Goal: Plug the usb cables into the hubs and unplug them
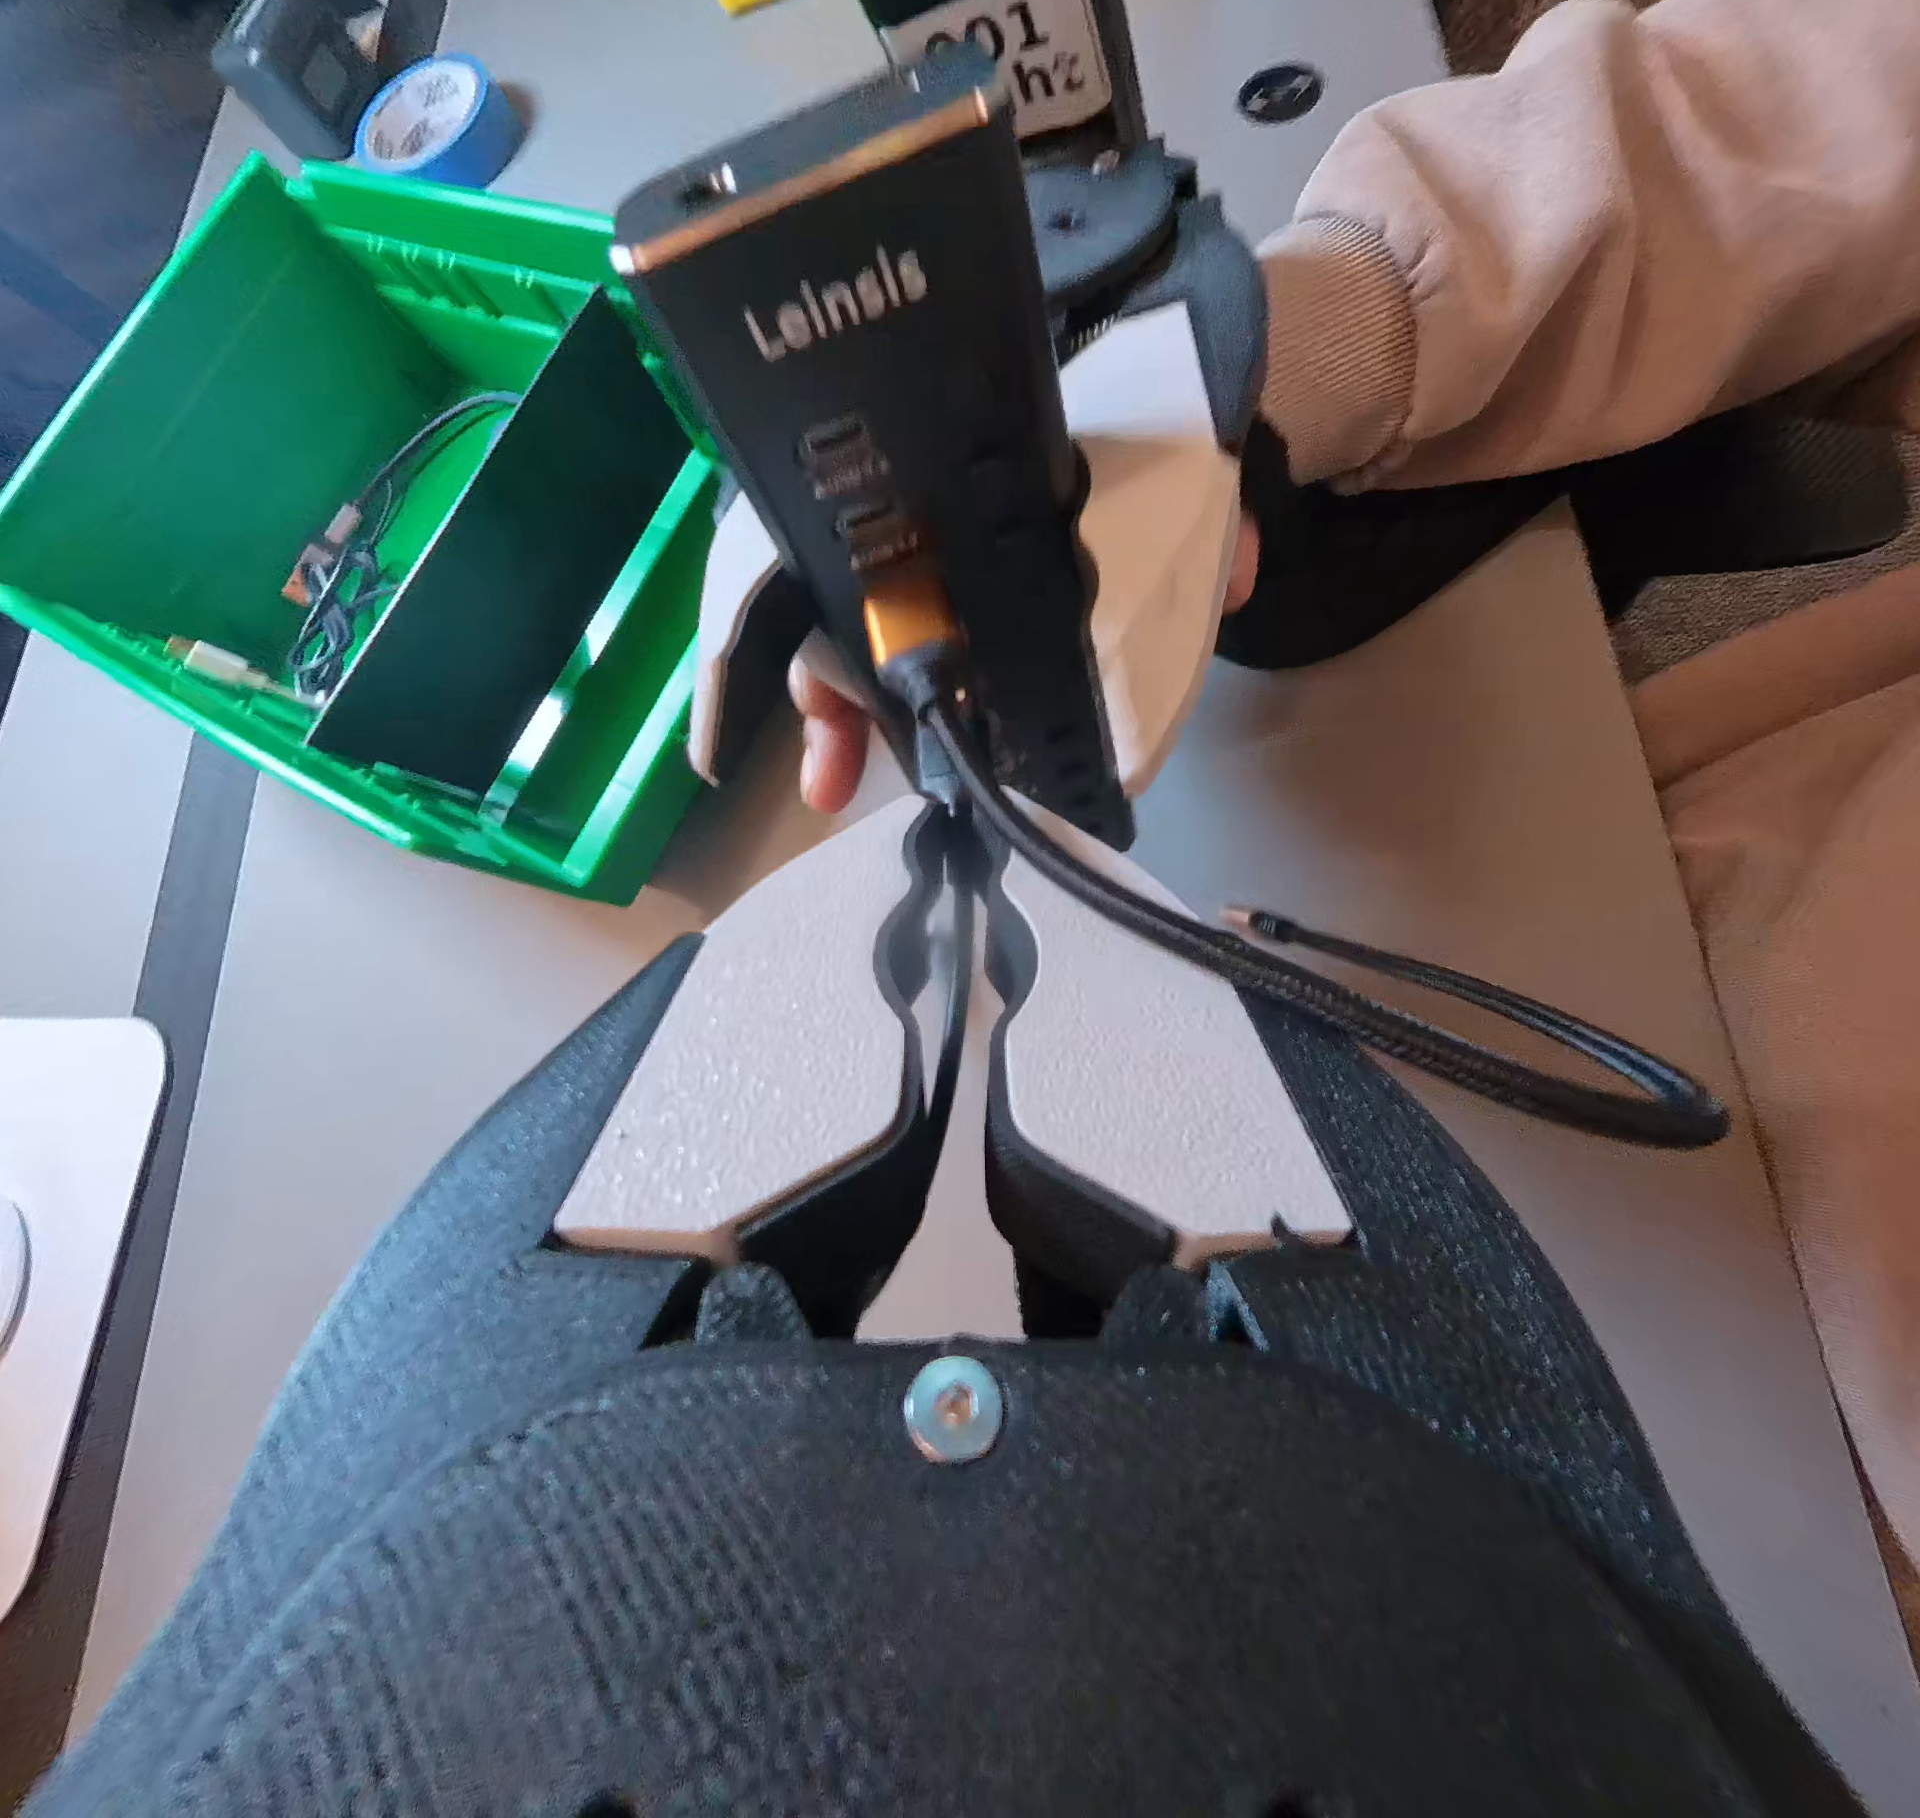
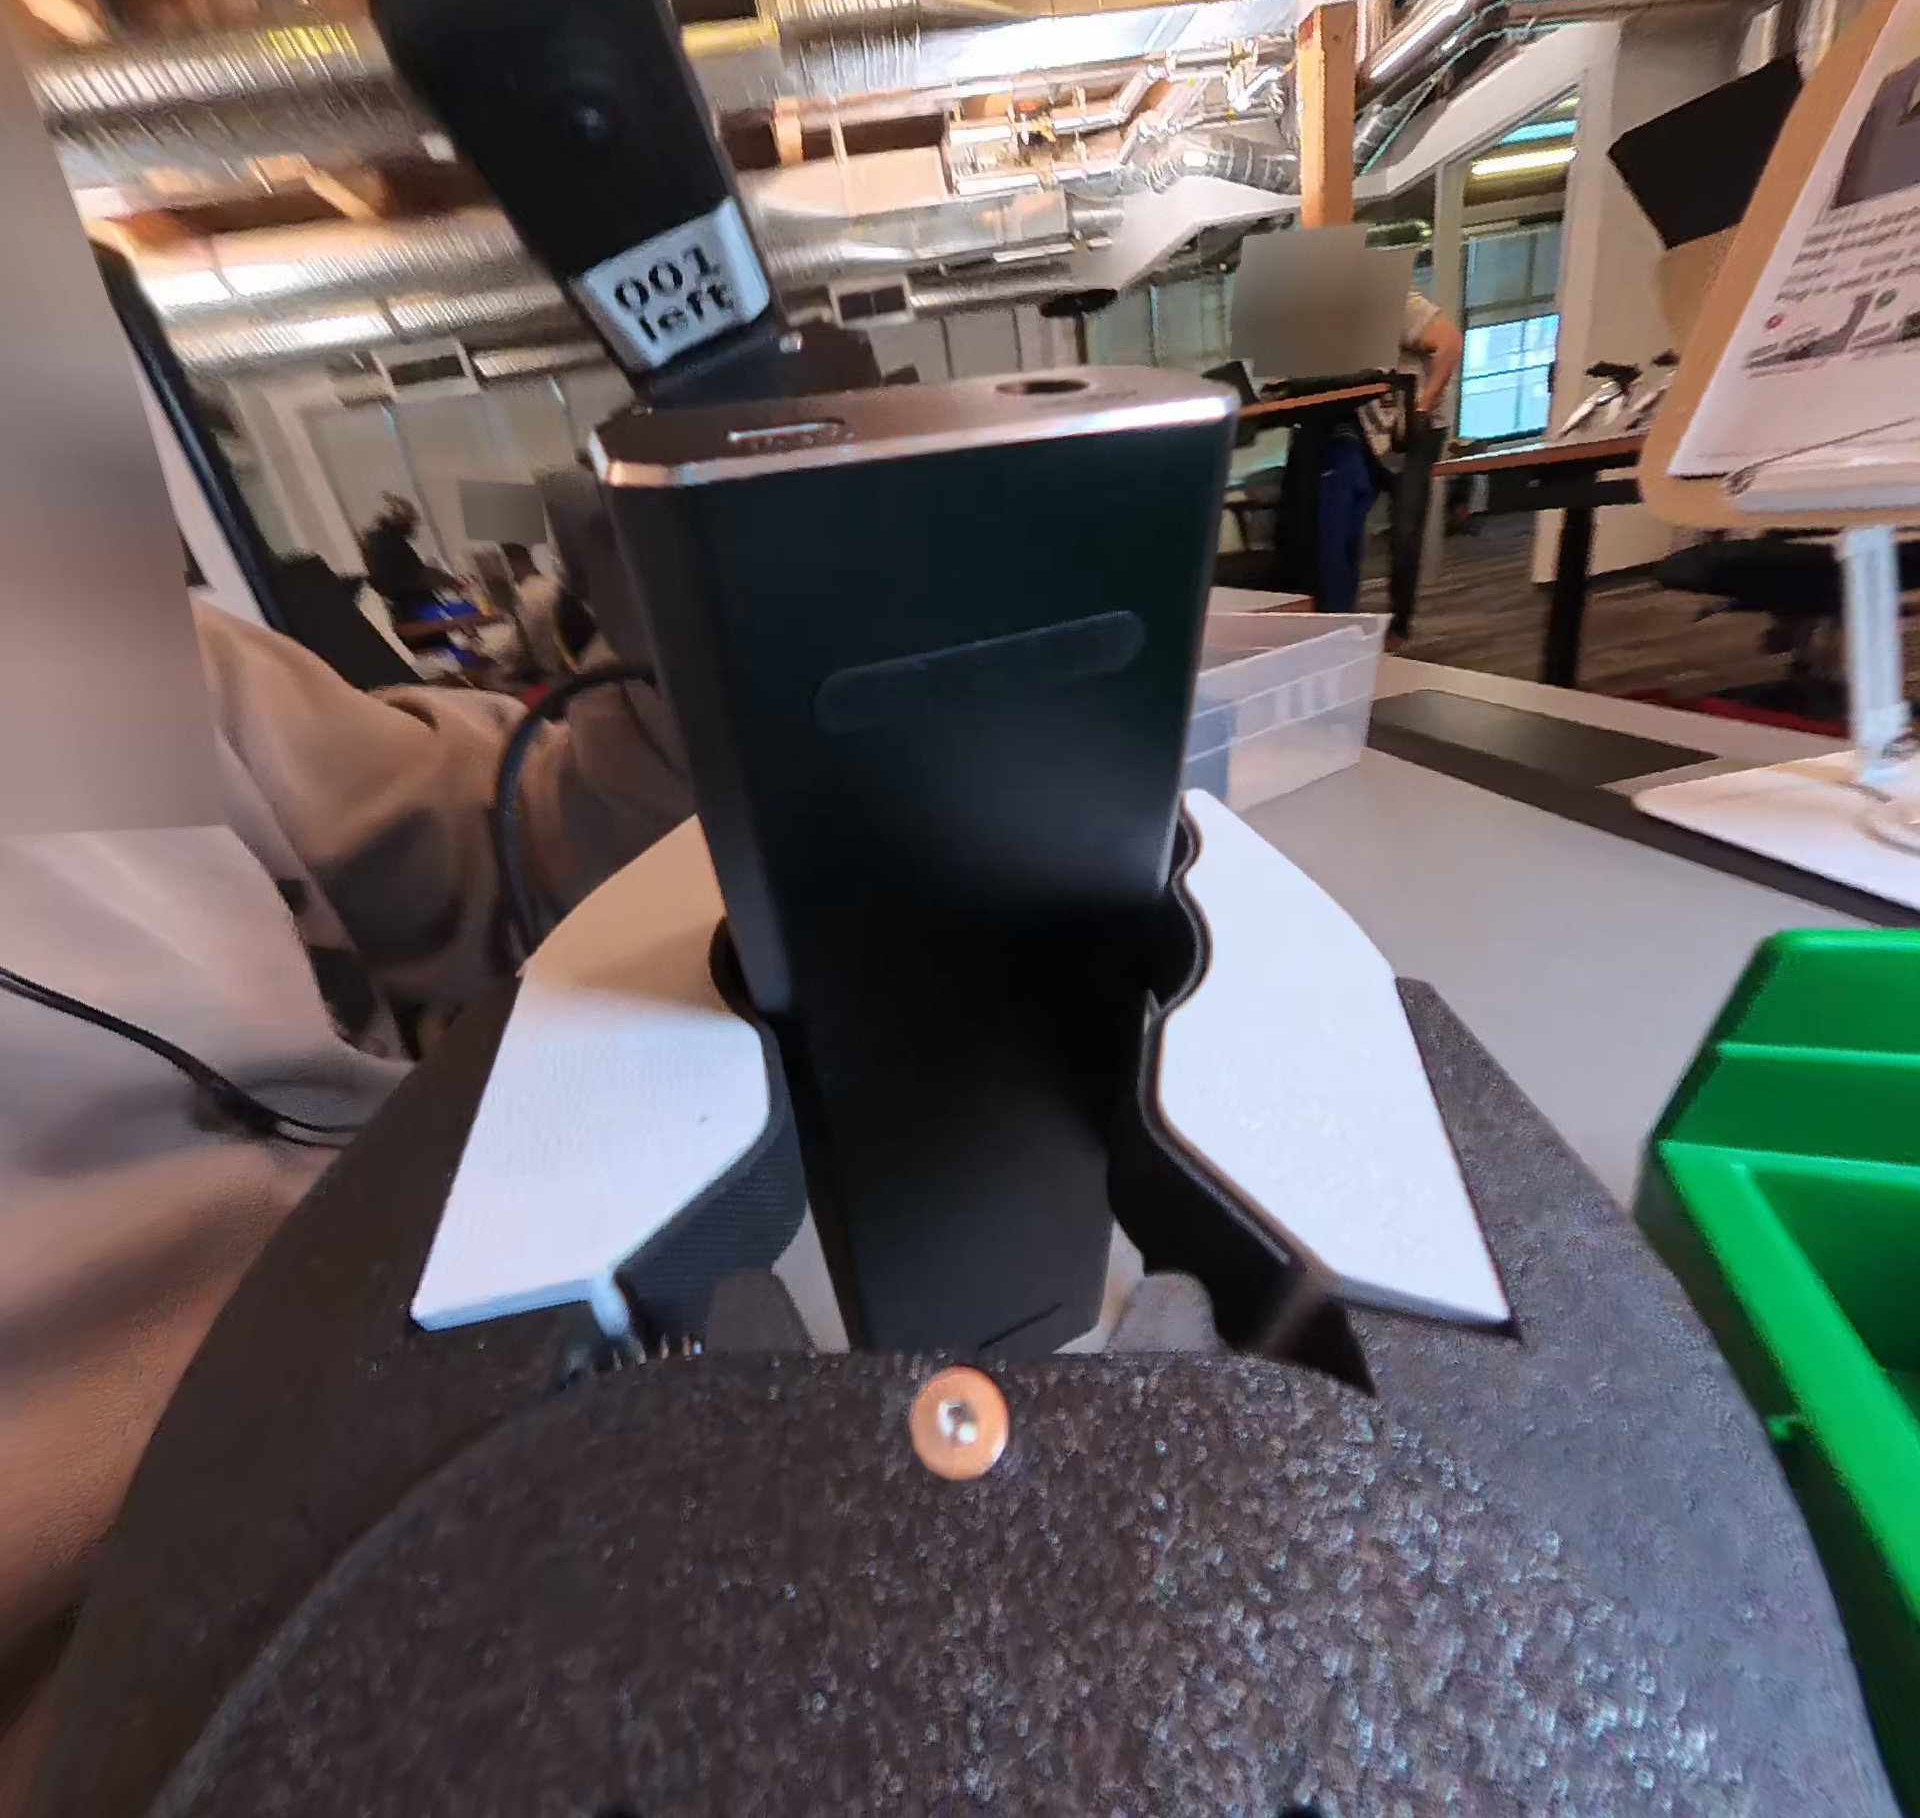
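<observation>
Hub (image 2: 935,833), white-lettered, clamped in right hand-held gripper (image 2: 956,989); left hand-held gripper (image 1: 951,818) pinches cable (image 1: 1351,1020).

ceiling (image 2: 935,33): exposed silver ducts, wood beams
windows (image 2: 1509,371): daylight, far wall
desks (image 2: 1538,464): wood tops, black legs
table (image 1: 416,989): grey, nr cam

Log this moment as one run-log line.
left hand-held gripper: shut on cable | right hand-held gripper: shut on hub | orange plug: in hub | bin: spare cables

White lettering on the black hub (image 1: 883,480) — white printed labels on both gripper bodies — wording left out.
</observation>
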The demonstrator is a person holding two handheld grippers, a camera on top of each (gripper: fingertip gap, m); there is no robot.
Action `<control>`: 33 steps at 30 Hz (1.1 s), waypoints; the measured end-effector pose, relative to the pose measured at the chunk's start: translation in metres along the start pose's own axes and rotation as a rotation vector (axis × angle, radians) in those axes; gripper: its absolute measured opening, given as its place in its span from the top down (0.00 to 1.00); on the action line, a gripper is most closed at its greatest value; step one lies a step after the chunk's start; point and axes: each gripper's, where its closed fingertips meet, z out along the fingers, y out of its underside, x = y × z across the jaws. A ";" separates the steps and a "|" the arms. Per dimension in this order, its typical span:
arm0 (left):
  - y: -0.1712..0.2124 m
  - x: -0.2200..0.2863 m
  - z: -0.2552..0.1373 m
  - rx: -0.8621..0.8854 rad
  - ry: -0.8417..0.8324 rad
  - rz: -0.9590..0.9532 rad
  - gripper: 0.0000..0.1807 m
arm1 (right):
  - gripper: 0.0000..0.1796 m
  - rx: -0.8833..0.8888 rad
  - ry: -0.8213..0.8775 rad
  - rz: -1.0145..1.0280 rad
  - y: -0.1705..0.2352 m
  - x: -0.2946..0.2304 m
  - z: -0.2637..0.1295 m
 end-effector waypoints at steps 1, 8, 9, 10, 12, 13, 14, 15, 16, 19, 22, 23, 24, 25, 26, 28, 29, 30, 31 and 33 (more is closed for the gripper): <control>-0.002 0.002 -0.001 0.015 0.013 0.002 0.97 | 0.59 -0.030 0.013 -0.051 0.003 -0.001 0.001; -0.003 0.004 0.001 0.023 0.006 0.050 0.97 | 0.59 -0.090 0.055 -0.182 0.008 -0.005 0.003; -0.004 0.005 0.002 0.031 0.011 0.045 0.97 | 0.59 -0.093 0.065 -0.186 0.008 -0.004 0.003; -0.004 0.005 0.004 0.040 0.018 0.038 0.97 | 0.59 -0.093 0.068 -0.183 0.009 -0.004 0.002; -0.007 0.004 0.008 0.080 0.030 0.011 0.98 | 0.59 -0.085 0.064 -0.145 0.011 -0.002 0.001; -0.014 0.003 0.008 0.139 0.029 -0.011 0.99 | 0.59 -0.065 0.040 -0.120 0.010 -0.005 0.003; -0.021 0.003 0.005 0.191 0.044 -0.039 1.00 | 0.59 -0.030 0.015 -0.082 0.009 -0.009 0.005; -0.024 0.003 0.003 0.201 0.052 -0.037 1.00 | 0.58 -0.007 -0.007 -0.055 0.007 -0.013 0.008; -0.020 0.003 0.003 0.166 0.038 0.000 1.00 | 0.59 -0.001 -0.025 -0.056 0.006 -0.018 0.013; -0.021 0.004 -0.003 0.165 0.035 0.038 1.00 | 0.59 0.042 -0.055 -0.010 -0.002 -0.024 0.019; -0.029 -0.003 -0.015 0.219 0.014 0.042 1.00 | 0.59 0.096 -0.081 0.019 -0.017 -0.025 0.021; -0.029 -0.005 -0.020 0.227 0.008 0.044 1.00 | 0.59 0.091 -0.066 -0.003 -0.018 -0.024 0.021; -0.028 -0.006 -0.024 0.227 0.008 0.043 1.00 | 0.59 0.084 -0.053 -0.015 -0.018 -0.022 0.018; -0.023 -0.009 -0.027 0.212 0.002 0.045 0.99 | 0.59 0.079 -0.042 -0.014 -0.017 -0.020 0.015; -0.017 -0.013 -0.028 0.188 -0.019 0.054 0.97 | 0.59 0.075 -0.030 -0.012 -0.016 -0.016 0.011; -0.003 -0.019 -0.030 0.129 -0.042 0.072 0.94 | 0.59 0.074 -0.006 -0.007 -0.017 -0.010 0.003; 0.004 -0.019 -0.031 0.096 -0.034 0.073 0.93 | 0.59 0.084 0.001 -0.004 -0.019 -0.008 0.000; 0.011 -0.019 -0.031 0.070 -0.021 0.076 0.92 | 0.59 0.099 0.000 0.000 -0.023 -0.007 -0.003; 0.018 -0.016 -0.031 0.050 0.007 0.082 0.90 | 0.59 0.115 -0.006 0.005 -0.028 -0.007 -0.007; 0.033 -0.002 -0.026 0.006 0.096 0.109 0.91 | 0.59 0.151 -0.007 0.008 -0.037 -0.005 -0.014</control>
